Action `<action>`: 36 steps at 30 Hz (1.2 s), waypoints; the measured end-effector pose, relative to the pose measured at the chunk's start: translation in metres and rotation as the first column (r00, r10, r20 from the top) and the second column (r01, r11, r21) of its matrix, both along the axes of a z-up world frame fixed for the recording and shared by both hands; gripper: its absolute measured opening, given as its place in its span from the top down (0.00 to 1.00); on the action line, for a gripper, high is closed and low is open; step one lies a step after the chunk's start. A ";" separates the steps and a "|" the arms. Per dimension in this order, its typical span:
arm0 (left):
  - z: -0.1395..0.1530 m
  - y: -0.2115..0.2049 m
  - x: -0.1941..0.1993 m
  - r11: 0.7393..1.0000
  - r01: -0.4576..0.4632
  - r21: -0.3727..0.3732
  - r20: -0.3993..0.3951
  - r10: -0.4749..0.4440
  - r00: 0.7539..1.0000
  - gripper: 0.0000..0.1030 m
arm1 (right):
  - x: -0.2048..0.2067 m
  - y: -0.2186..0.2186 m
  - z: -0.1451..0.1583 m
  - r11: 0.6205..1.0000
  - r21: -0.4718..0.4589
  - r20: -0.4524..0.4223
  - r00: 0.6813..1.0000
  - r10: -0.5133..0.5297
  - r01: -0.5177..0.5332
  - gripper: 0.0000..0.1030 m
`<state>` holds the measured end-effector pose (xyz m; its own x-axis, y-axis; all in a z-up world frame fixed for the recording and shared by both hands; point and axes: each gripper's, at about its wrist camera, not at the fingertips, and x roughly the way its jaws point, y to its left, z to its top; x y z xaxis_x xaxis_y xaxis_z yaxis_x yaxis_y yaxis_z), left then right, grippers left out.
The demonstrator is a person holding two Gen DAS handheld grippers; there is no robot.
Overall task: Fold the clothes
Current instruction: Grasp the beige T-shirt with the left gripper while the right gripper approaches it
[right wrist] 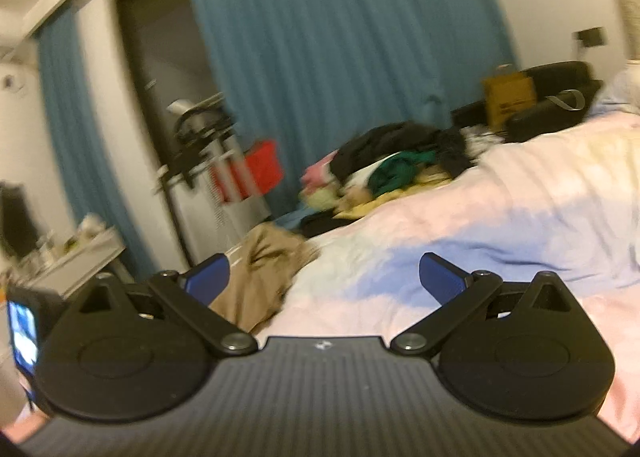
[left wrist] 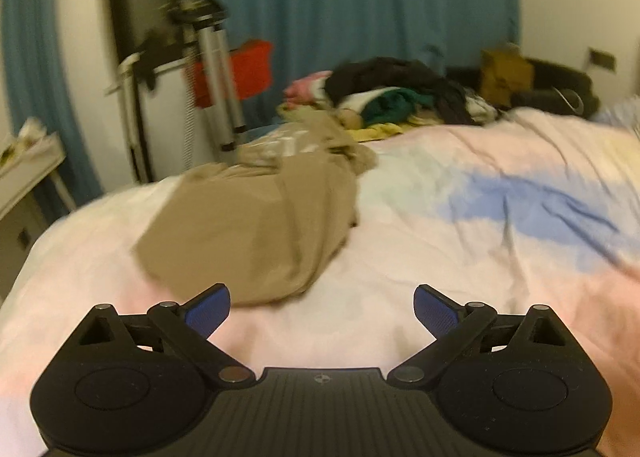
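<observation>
A tan garment (left wrist: 264, 217) lies crumpled on the pastel bedspread (left wrist: 460, 257), left of centre in the left wrist view. My left gripper (left wrist: 322, 311) is open and empty, just short of the garment's near edge. In the right wrist view the same tan garment (right wrist: 264, 273) shows at lower left, partly behind the left finger. My right gripper (right wrist: 324, 281) is open and empty above the bedspread (right wrist: 500, 217). Both views are blurred.
A pile of mixed clothes (left wrist: 392, 97) sits at the far side of the bed, also in the right wrist view (right wrist: 392, 161). A tripod (left wrist: 216, 69) and red box (left wrist: 236, 69) stand beyond the bed. A white table (left wrist: 28, 169) is left. Teal curtains hang behind.
</observation>
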<state>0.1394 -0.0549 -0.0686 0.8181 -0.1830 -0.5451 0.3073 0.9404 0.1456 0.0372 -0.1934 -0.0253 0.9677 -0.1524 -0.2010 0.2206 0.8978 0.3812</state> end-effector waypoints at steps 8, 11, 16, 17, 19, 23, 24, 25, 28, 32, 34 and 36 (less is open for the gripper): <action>-0.038 -0.050 0.070 0.999 0.049 0.012 0.066 -0.049 0.997 0.25 | 0.023 -0.028 -0.031 0.987 0.079 -0.035 0.990 -0.137 0.140 0.01; -0.047 -0.064 0.100 0.997 -0.003 0.072 0.111 -0.005 0.994 0.31 | 0.041 -0.032 -0.045 0.988 0.082 -0.043 0.991 -0.124 0.128 0.01; -0.041 -0.052 0.136 0.995 -0.096 0.012 0.106 0.094 0.990 0.77 | 0.069 -0.024 -0.064 0.996 0.043 -0.055 0.995 -0.082 0.084 0.01; -0.035 -0.046 0.136 0.997 -0.080 -0.021 0.101 0.082 0.992 0.91 | 0.073 -0.022 -0.067 0.997 0.033 -0.054 0.996 -0.072 0.073 0.01; -0.020 -0.035 0.129 0.995 -0.051 -0.081 0.088 0.058 0.994 0.92 | 0.082 -0.021 -0.072 0.998 0.023 -0.049 0.997 -0.060 0.061 0.01; 0.024 0.005 0.090 0.974 -0.009 -0.225 0.096 0.031 0.995 0.94 | 0.091 -0.015 -0.074 0.998 -0.022 -0.023 0.998 -0.055 0.054 0.01; 0.037 0.019 0.078 0.964 -0.003 -0.265 0.105 0.032 0.994 0.94 | 0.090 -0.014 -0.073 0.998 -0.031 -0.015 0.999 -0.052 0.052 0.01; 0.048 0.031 0.067 0.953 0.003 -0.302 0.112 0.033 0.993 0.94 | 0.089 -0.013 -0.073 0.998 -0.040 -0.007 0.999 -0.050 0.049 0.01; 0.077 0.070 0.034 0.915 0.023 -0.403 0.137 0.035 0.990 0.94 | 0.082 -0.008 -0.070 0.998 -0.061 0.007 0.999 -0.032 0.033 0.00; 0.103 0.112 -0.006 0.869 0.055 -0.492 0.184 0.042 0.982 0.95 | 0.065 0.010 -0.060 0.993 -0.116 0.043 0.999 0.008 -0.003 0.00; 0.112 0.131 -0.020 0.837 0.071 -0.542 0.185 0.036 0.982 0.96 | 0.054 0.022 -0.052 0.987 -0.156 0.050 0.998 0.046 -0.038 0.01; 0.118 0.148 -0.034 0.803 0.093 -0.589 0.171 0.012 0.985 0.96 | 0.043 0.037 -0.045 0.976 -0.200 0.040 0.994 0.101 -0.091 0.01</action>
